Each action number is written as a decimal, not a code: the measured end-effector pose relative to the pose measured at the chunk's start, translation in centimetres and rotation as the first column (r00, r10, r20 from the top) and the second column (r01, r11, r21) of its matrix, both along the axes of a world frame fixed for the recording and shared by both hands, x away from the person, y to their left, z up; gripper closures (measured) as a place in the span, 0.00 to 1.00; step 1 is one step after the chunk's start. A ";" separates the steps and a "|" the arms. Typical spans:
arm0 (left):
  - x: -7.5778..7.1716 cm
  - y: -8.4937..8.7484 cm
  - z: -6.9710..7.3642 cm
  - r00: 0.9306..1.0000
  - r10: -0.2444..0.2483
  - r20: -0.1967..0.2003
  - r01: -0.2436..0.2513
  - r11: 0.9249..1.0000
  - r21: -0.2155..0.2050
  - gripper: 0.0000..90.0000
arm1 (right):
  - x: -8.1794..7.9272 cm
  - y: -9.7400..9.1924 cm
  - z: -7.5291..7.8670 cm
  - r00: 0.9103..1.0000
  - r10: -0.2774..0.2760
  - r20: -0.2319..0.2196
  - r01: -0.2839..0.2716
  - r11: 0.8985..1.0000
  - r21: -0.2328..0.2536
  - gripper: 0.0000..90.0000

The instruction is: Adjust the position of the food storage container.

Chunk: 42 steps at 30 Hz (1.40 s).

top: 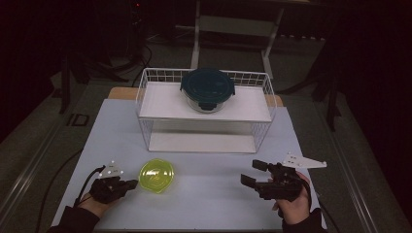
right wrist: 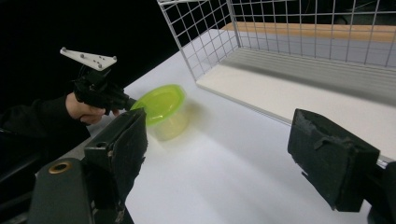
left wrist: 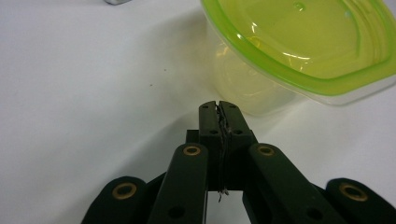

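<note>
The left tongs (left wrist: pixel 218 106) are pressed together with nothing between them, their tips just beside the small container (left wrist: pixel 299 51); it is clear plastic under a lime-green lid, looks empty, and stands on the white table (top: pixel 218 194); the right tongs (top: pixel 252 173) are spread, well apart from it; a dark-lidded glass bowl (top: pixel 208 90) sits on the wire rack (top: pixel 145 92).

Green-lidded tub (left wrist: pixel 299 51) runs off the picture's edge.
</note>
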<state>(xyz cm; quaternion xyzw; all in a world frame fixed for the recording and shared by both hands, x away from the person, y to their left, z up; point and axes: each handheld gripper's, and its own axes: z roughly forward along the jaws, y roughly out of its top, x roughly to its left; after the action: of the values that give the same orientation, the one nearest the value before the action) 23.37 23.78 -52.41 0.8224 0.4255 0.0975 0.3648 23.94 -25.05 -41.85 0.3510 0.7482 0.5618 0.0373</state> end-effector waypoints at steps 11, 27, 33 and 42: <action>0.7 -2.3 -0.5 0.999 -0.054 0.001 0.054 0.998 0.016 0.98 | 0.0 -0.5 -0.1 1.000 -0.014 -0.004 0.014 1.000 0.008 0.21; 1.2 -5.5 -0.6 0.991 -0.136 0.009 0.136 0.990 0.041 0.98 | -0.2 -0.6 0.0 1.000 -0.016 -0.005 0.017 1.000 0.012 0.21; 3.2 -4.5 -0.3 0.995 -0.095 0.029 0.094 0.995 0.040 0.98 | -0.3 -0.6 -0.1 1.000 -0.013 -0.008 0.013 1.000 0.009 0.21; 4.0 -5.4 -0.4 0.993 -0.120 0.010 0.119 0.992 0.041 0.98 | -0.4 -0.8 -0.1 1.000 -0.015 -0.010 0.015 1.000 0.007 0.21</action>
<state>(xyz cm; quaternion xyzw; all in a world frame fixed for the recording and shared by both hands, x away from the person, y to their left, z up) 27.33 18.42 -52.78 0.8530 0.3711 0.0892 0.3560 23.57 -25.81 -41.95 0.3597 0.7436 0.5625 0.0364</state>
